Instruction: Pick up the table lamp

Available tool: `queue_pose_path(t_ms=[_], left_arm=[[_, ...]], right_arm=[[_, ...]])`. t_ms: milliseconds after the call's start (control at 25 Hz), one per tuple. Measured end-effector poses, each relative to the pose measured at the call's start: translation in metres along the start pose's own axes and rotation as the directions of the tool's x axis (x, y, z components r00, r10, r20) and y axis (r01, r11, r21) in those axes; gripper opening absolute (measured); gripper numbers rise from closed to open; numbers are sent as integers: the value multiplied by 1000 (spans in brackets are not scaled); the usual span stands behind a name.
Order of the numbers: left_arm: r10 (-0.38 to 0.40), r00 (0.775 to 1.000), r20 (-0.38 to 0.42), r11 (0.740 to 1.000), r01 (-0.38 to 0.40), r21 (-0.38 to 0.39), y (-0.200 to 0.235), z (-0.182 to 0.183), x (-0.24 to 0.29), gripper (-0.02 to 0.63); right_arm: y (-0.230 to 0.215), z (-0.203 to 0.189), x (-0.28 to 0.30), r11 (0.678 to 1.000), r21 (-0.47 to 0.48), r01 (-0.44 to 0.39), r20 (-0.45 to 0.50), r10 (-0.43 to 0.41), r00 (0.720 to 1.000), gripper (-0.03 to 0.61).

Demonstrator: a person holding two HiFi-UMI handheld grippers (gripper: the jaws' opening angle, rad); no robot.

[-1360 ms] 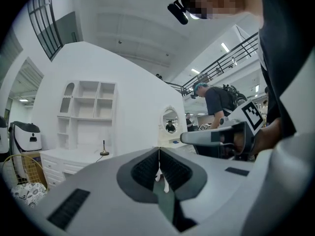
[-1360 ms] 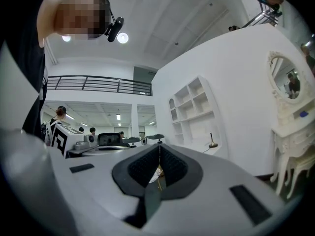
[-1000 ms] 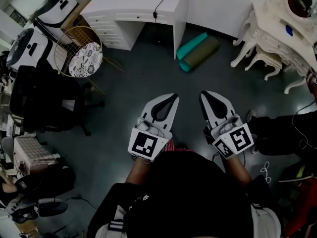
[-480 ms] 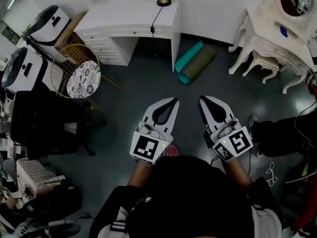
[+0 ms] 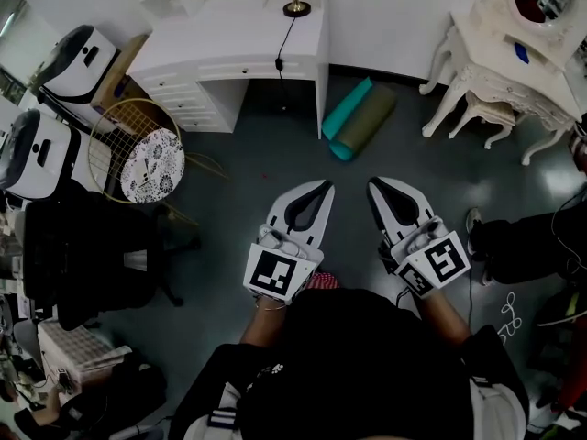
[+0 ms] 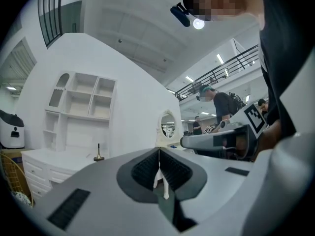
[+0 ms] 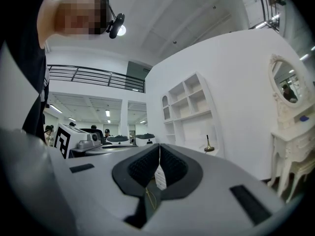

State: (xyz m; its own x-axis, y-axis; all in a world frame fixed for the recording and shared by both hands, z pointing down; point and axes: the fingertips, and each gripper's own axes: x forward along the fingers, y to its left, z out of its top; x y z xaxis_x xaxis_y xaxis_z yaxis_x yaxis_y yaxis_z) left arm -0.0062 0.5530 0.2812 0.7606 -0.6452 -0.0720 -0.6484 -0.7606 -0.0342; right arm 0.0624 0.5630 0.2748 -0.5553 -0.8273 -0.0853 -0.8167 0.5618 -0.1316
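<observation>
The table lamp (image 5: 295,7) is a small brass round base with a thin dark stem, standing on the white desk (image 5: 238,30) at the far end of the room. Its black cord hangs over the desk's front edge. It also shows small and far off in the left gripper view as the lamp (image 6: 99,155), and in the right gripper view as the lamp (image 7: 209,146). My left gripper (image 5: 326,186) and right gripper (image 5: 374,183) are held side by side over the dark floor, well short of the desk. Both are shut with nothing between their jaws.
Rolled teal and olive mats (image 5: 358,117) lie on the floor by the desk's right side. An ornate white dressing table (image 5: 514,53) stands at right. At left are a gold wire basket (image 5: 138,149), a black chair (image 5: 83,255) and white machines (image 5: 73,53).
The desk and lamp have slid lower in the head view and come nearer as the person walks toward them. Both grippers stay shut and side by side.
</observation>
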Motion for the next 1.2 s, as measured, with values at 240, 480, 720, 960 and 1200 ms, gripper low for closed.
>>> queue_pose_path(t_ms=[240,480,720,960,1200], left_arm=[[-13,1000,-1,1000,13,-12,29,-1,4,13],[-13,1000,6,1000,13,-3,61,0,8,14],[-24,1000,-16,1000,24,-10,91,-11,11,14],[-45,999,2,999,45,-10,107,-10,14,14],[-49,999,16,999,49,-12,128,-11,8,13]], right_arm=[[-1,-1,28,1000,-1,12,-1,-12,1000,15],[-7,-5,58,1000,4,26,-2,-26,1000,15],[-6,-8,86,999,-2,37,4,-37,999,15],[-6,-14,103,999,-5,51,-4,-51,999,15],[-1,-21,121,998,-1,60,-7,-60,998,15]])
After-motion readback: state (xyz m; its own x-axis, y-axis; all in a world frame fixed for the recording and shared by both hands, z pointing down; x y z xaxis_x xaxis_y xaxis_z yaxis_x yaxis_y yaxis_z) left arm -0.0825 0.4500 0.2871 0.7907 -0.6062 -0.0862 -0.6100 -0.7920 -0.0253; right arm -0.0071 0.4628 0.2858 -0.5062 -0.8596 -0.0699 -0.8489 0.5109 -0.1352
